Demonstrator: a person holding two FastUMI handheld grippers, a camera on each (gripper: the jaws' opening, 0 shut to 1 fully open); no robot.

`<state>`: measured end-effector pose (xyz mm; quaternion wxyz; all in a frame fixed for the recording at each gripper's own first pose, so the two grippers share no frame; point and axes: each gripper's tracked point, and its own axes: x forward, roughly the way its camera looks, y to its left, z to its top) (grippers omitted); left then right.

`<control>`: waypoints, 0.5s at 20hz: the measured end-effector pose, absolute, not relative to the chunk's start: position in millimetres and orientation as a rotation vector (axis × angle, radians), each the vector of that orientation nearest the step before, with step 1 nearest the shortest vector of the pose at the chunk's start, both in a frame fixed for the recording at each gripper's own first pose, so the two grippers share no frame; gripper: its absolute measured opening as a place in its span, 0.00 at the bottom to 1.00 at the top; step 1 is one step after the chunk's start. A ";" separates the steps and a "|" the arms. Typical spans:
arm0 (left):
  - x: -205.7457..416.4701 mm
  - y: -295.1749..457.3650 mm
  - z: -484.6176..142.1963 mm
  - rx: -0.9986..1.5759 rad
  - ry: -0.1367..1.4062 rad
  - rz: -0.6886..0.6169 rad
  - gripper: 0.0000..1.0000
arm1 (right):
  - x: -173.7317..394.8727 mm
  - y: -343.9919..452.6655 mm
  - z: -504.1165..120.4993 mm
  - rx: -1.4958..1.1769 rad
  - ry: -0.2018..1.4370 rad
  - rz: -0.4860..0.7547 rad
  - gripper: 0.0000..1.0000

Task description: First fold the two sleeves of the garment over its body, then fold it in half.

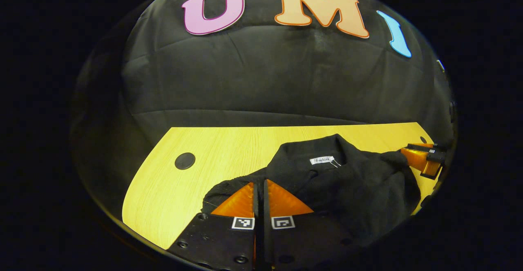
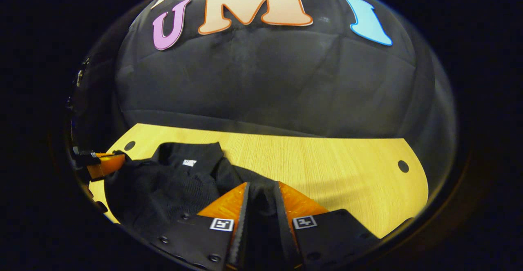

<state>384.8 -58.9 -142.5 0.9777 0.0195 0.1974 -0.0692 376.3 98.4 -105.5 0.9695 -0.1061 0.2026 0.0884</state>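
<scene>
Black knit garment [image 1: 347, 185], crumpled, wood-grain table [image 1: 212, 148], orange wedge fingers [image 1: 241, 201]

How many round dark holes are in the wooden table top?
2. One hole is near the table's left end in the left gripper view; the other hole is near its right end in the right gripper view. The garment may hide more.

L claw [image 1: 260, 189], R claw [image 2: 261, 193] both clamped
</scene>
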 end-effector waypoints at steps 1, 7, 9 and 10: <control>382.6 -57.4 -137.7 0.040 0.393 -0.134 0.02 | 374.4 99.1 -103.0 -0.198 0.410 0.182 0.52; 373.1 -46.6 -103.1 0.024 0.303 -0.079 0.92 | 355.2 96.6 -83.3 -0.236 0.384 0.193 0.90; 363.5 -42.5 -92.5 0.021 0.287 -0.065 0.92 | 342.3 103.1 -68.3 -0.248 0.355 0.214 0.97; 358.3 -40.4 -84.6 0.021 0.274 -0.056 0.92 | 334.2 103.9 -60.7 -0.254 0.338 0.224 0.97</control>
